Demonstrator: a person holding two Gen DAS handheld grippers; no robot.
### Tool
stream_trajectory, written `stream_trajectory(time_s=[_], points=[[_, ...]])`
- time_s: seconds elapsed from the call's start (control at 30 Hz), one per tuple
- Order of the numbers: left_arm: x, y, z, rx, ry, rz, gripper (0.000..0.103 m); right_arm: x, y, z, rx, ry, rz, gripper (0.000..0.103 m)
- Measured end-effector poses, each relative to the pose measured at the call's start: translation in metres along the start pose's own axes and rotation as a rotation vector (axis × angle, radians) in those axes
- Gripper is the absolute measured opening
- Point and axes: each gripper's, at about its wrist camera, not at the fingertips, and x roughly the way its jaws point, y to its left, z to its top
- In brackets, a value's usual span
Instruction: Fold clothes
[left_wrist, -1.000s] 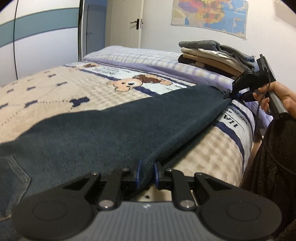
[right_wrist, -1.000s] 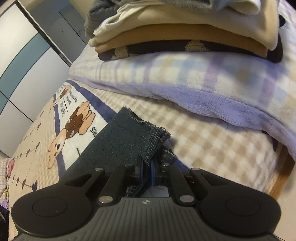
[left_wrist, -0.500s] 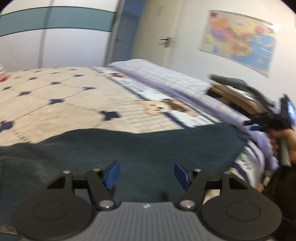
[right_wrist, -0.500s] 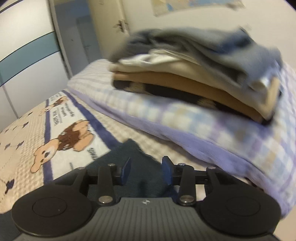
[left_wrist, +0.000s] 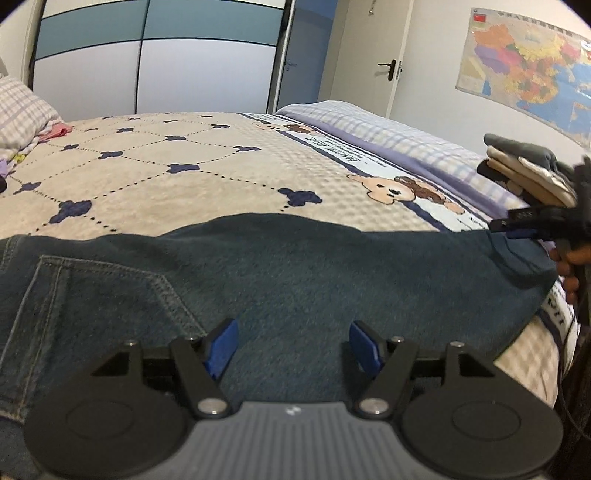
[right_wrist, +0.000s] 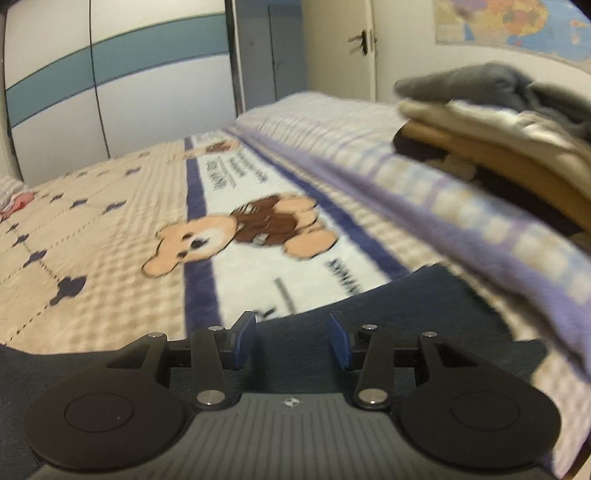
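Jeans lie flat along the near edge of the bed, spread across its checked cover; at the far left of the left wrist view a pillow sits at the bed's corner, with the wardrobe behind it; a stitched back pocket shows on the left part of the denim; the left gripper hangs just over the middle of the cloth, its blue pads standing wide with nothing pinched between them; further right a bear print runs along the cover's border beyond the denim; then the leg end of the jeans reaches the bed's right edge, where the right gripper hovers, its jaws opening and half wide, bare of cloth, the denim lying just beneath them; a hand holds that tool at the frame's right edge; behind it a stack of folded clothes rests on a lilac blanket, well apart from the jeans; a map hangs on the wall at the far right.
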Motion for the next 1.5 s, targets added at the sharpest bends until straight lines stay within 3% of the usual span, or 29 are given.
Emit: stream_trajectory(time_s=[0.13,0.4,0.63,0.83,1.23,1.4,1.5], points=[[-0.008,0.003,-0.006,0.029,-0.003,-0.007,0.069,0.018,-0.003,-0.001,0.013,0.045,-0.038,0.047],[-0.029,0.015,-0.013,0.02,-0.008,-0.046,0.069,0.022,-0.043,-0.003,0.036,0.008,-0.118,0.056],[-0.048,0.025,-0.007,-0.024,-0.06,0.023,0.079,0.004,-0.072,-0.009,0.087,-0.011,-0.219,0.057],[-0.045,0.025,0.006,-0.02,-0.107,0.064,0.084,-0.015,-0.078,-0.01,0.196,-0.026,-0.17,0.057],[-0.039,0.049,0.018,-0.003,-0.15,0.268,0.09,-0.019,0.005,-0.008,0.052,-0.041,-0.013,0.057],[-0.042,0.078,0.016,-0.102,-0.169,0.332,0.09,-0.014,0.039,-0.011,0.0,-0.017,0.05,0.057],[-0.045,0.088,0.011,-0.144,-0.181,0.319,0.09,-0.009,0.052,-0.014,-0.015,-0.001,0.063,0.057]])
